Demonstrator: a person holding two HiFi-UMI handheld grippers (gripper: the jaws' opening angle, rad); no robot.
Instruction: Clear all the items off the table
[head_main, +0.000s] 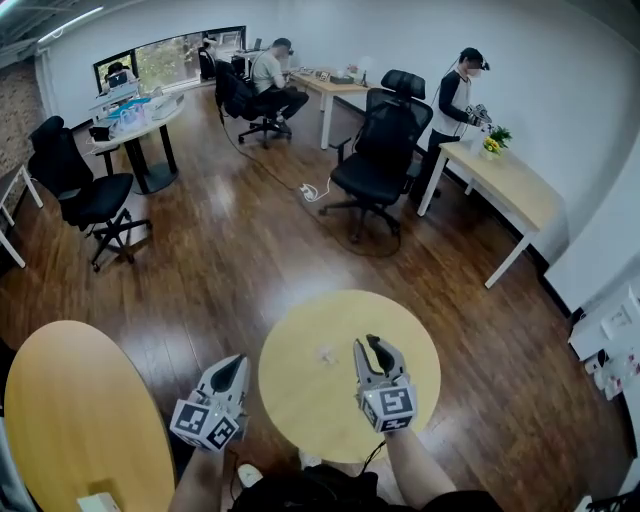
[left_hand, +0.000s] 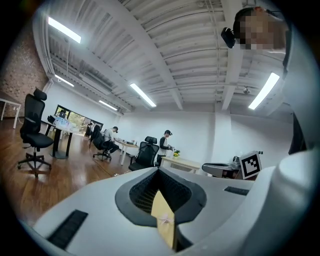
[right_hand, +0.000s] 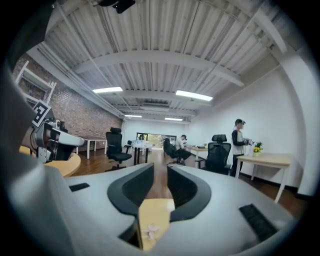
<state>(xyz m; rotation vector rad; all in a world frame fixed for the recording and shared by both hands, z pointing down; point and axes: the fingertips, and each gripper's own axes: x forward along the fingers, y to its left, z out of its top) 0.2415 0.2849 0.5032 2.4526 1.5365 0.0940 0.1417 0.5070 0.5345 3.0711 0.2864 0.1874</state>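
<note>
A small pale, flower-like scrap (head_main: 325, 352) lies near the middle of the round wooden table (head_main: 400, 330). It also shows low between the jaws in the left gripper view (left_hand: 165, 216) and in the right gripper view (right_hand: 151, 230). My left gripper (head_main: 238, 362) hovers off the table's left edge, over the floor; its jaws (left_hand: 159, 171) meet at the tips and hold nothing. My right gripper (head_main: 371, 345) is above the table, just right of the scrap. Its jaws (right_hand: 160, 172) stand a narrow gap apart with nothing between them.
A second round wooden table (head_main: 80, 420) stands at the lower left with a white box (head_main: 100, 500) on it. Office chairs (head_main: 380, 150) (head_main: 85, 190), a long desk (head_main: 510, 180), a floor cable (head_main: 310, 190) and people at desks are farther back.
</note>
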